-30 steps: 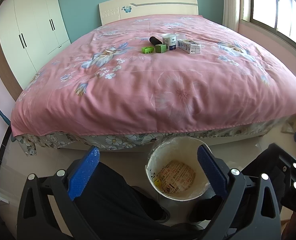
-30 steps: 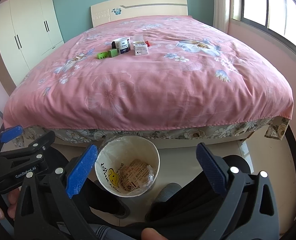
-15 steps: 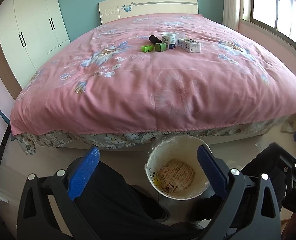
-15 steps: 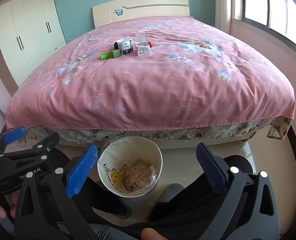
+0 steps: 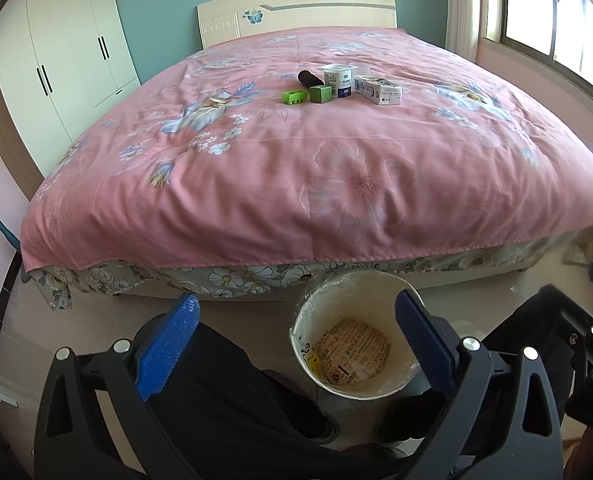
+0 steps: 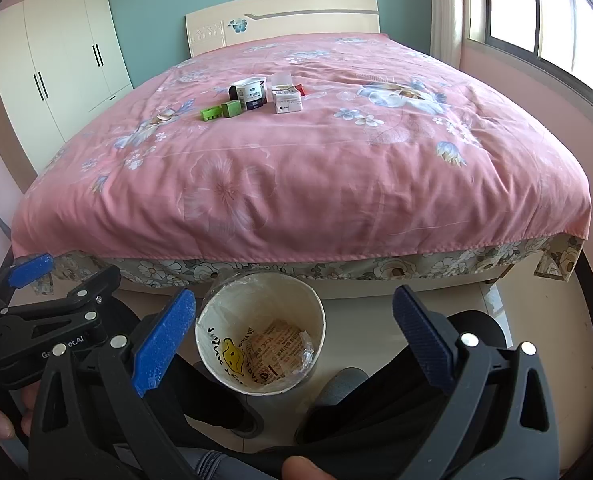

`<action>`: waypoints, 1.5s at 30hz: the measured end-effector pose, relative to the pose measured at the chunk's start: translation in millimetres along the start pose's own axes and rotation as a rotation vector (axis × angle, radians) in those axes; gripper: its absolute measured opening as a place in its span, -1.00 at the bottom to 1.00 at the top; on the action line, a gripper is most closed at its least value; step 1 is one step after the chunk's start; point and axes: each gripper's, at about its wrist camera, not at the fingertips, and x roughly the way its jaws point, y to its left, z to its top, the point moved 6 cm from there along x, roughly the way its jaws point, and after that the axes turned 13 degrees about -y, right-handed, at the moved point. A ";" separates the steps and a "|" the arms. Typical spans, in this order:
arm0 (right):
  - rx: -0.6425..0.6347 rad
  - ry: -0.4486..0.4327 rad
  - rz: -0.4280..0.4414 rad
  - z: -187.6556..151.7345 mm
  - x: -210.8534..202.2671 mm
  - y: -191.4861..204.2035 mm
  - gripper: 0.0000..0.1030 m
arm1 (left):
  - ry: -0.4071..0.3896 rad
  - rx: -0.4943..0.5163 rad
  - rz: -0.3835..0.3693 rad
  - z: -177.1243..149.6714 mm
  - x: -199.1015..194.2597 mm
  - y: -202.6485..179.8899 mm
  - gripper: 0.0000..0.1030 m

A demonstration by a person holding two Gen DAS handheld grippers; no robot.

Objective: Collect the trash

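Note:
Trash lies mid-bed on the pink quilt: a yogurt cup (image 5: 338,80), a white carton (image 5: 377,89), a green cube (image 5: 320,94), a green block (image 5: 295,97) and a black cylinder (image 5: 310,78). The right wrist view shows the cup (image 6: 252,93), carton (image 6: 286,101), cube (image 6: 231,109) and block (image 6: 210,113). A round white bin (image 5: 352,346) holding a printed wrapper stands on the floor at the bed's foot; it also shows in the right wrist view (image 6: 261,346). My left gripper (image 5: 296,344) and right gripper (image 6: 294,340) are open and empty, low over the bin, far from the trash.
The bed (image 5: 296,168) fills the middle. A white wardrobe (image 5: 60,64) stands at the left, a window (image 5: 556,12) at the right. The person's dark legs and shoes (image 5: 232,400) are beside the bin. The left gripper's body (image 6: 44,328) shows in the right view.
Both views have drawn back slightly from the bed; the trash items look a little farther away. Both grippers stay open and empty.

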 end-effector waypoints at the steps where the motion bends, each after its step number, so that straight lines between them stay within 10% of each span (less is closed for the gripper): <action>1: 0.002 0.000 0.002 0.1 -0.1 -0.1 0.88 | 0.000 0.000 0.000 -0.6 0.1 -0.1 0.93; 32: 0.074 -0.081 0.129 47.2 41.1 -23.0 0.88 | -0.102 0.003 0.051 47.8 59.4 39.4 0.93; 45: -0.086 -0.132 0.167 85.0 109.1 -33.4 0.87 | -0.168 0.097 0.008 94.3 126.8 51.6 0.93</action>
